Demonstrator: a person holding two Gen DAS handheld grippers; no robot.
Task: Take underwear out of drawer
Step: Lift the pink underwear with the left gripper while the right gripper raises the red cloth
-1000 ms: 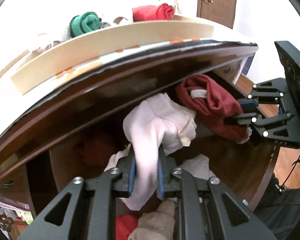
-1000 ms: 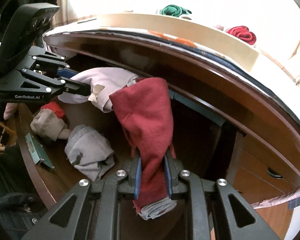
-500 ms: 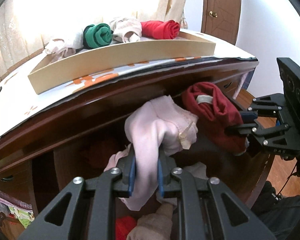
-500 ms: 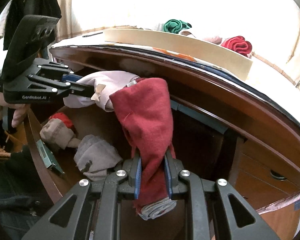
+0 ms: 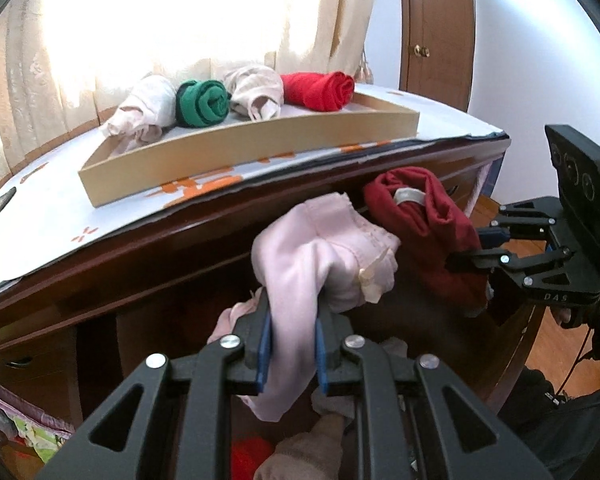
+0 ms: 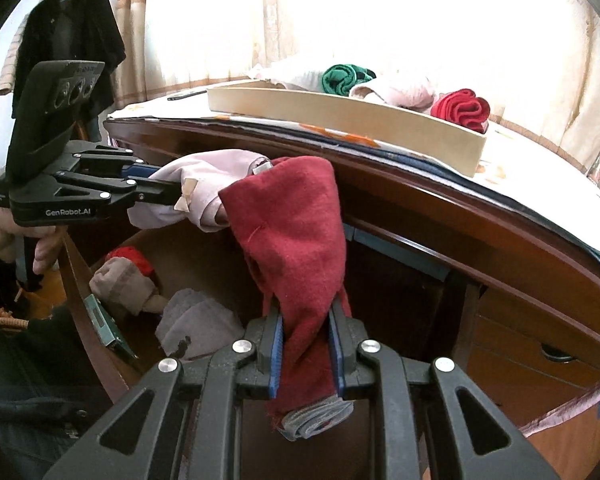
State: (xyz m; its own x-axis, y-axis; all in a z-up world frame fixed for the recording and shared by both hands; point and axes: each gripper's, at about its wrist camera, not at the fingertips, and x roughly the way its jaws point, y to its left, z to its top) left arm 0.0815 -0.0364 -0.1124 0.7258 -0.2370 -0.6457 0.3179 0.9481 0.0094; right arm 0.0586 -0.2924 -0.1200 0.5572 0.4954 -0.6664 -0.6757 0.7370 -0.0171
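Sunlit curtains glow behind a dark wooden dresser whose open drawer [image 6: 100, 292] sits right under both tools. Nearest, the left gripper [image 5: 290, 354] pinches a pale pink underwear [image 5: 324, 256], and the right gripper [image 6: 306, 354] is clamped on a dark red underwear [image 6: 292, 232]; both pieces hang clear above the drawer, side by side and touching. Below them, some rolled pieces remain inside: a grey bundle [image 6: 198, 322], a beige roll [image 6: 122, 282] and something red [image 6: 134, 256]. Beyond the grippers, on the dresser's cloth-covered top, a shallow tray [image 5: 244, 148] already carries four rolled pieces [image 5: 236, 98]. I judge the job well along: four out, two lifted but not yet set down, at least three left to fetch.
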